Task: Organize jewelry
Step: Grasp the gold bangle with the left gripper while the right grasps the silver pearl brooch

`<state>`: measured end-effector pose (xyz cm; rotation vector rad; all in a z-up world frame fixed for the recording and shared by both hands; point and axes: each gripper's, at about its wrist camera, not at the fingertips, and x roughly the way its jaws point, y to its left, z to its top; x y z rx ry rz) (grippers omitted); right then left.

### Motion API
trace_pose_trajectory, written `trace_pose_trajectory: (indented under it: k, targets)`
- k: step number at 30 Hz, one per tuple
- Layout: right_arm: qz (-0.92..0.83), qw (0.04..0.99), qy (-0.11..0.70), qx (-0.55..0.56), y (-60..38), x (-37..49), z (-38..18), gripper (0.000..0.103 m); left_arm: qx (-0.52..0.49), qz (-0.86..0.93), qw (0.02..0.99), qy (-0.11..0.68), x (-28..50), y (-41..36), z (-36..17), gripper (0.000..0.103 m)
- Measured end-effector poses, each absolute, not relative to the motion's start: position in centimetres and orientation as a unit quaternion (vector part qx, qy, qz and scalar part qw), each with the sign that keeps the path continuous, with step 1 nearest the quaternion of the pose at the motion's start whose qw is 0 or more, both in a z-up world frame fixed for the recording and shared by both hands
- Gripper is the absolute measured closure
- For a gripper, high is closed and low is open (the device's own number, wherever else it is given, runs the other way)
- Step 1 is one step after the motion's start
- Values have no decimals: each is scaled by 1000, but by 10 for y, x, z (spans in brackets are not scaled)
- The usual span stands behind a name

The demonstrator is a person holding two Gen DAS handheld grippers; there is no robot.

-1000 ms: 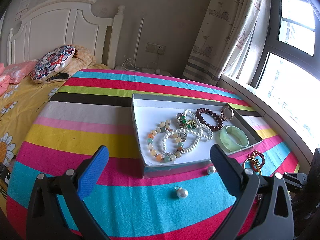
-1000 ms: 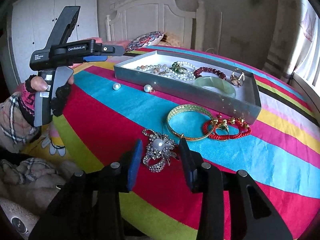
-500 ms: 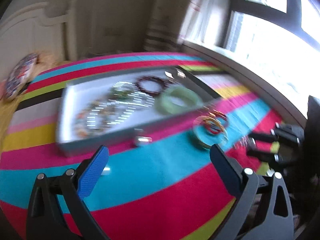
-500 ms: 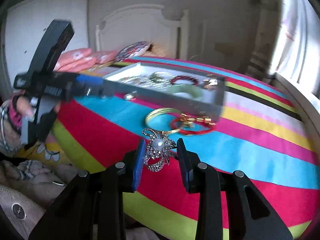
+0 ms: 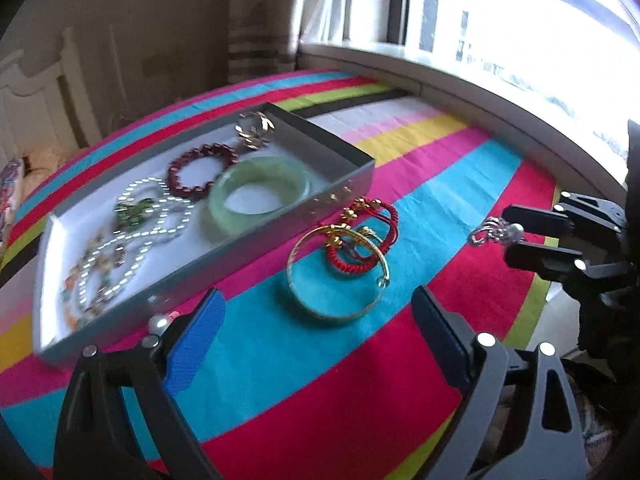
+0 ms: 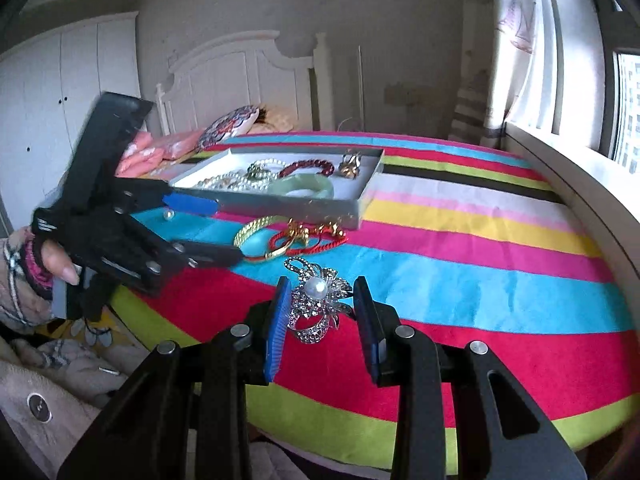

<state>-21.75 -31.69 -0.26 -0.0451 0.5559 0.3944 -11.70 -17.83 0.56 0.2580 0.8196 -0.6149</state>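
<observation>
A grey jewelry box (image 5: pixel 344 184) holds pearl strands, a dark red bead bracelet (image 5: pixel 200 172), a green jade bangle (image 5: pixel 258 190) and gold pieces. It also shows in the right wrist view (image 6: pixel 280 204). On the striped cloth beside it lie a gold bangle (image 5: pixel 338 276) and a red cord bracelet (image 5: pixel 360 232). My right gripper (image 6: pixel 322 316) is shut on a silver brooch with a pearl (image 6: pixel 316 304), seen from the left wrist view (image 5: pixel 496 234) held just above the cloth. My left gripper (image 5: pixel 320 340) is open and empty, facing the gold bangle.
A loose pearl (image 5: pixel 158 323) lies by the box's near wall; another pearl (image 6: pixel 170 214) shows in the right wrist view. A window ledge (image 5: pixel 480 92) runs along the right. A bed with a white headboard (image 6: pixel 240 76) and cushion stands behind the table.
My left gripper has swung right, from the pearls toward the gold bangle. My right gripper has closed on the brooch and lifted it slightly.
</observation>
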Motion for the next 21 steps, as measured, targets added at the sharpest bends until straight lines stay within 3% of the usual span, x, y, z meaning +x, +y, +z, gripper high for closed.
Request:
trace_pose_trajectory:
  k: [4, 6, 9, 21]
  targets:
    - [195, 942, 274, -21, -315, -215, -4, 71, 123, -310, 845, 417, -99, -188, -1, 11]
    - [195, 941, 276, -19, -316, -215, -5, 71, 126, -321, 839, 421, -98, -187, -2, 19]
    - [194, 941, 276, -18, -315, -214, -5, 71, 140, -332, 839, 409, -104, -190, -2, 44]
    - [193, 939, 283, -20, -311, -212, -7, 71, 145, -323, 848, 394, -120, -187, -2, 44]
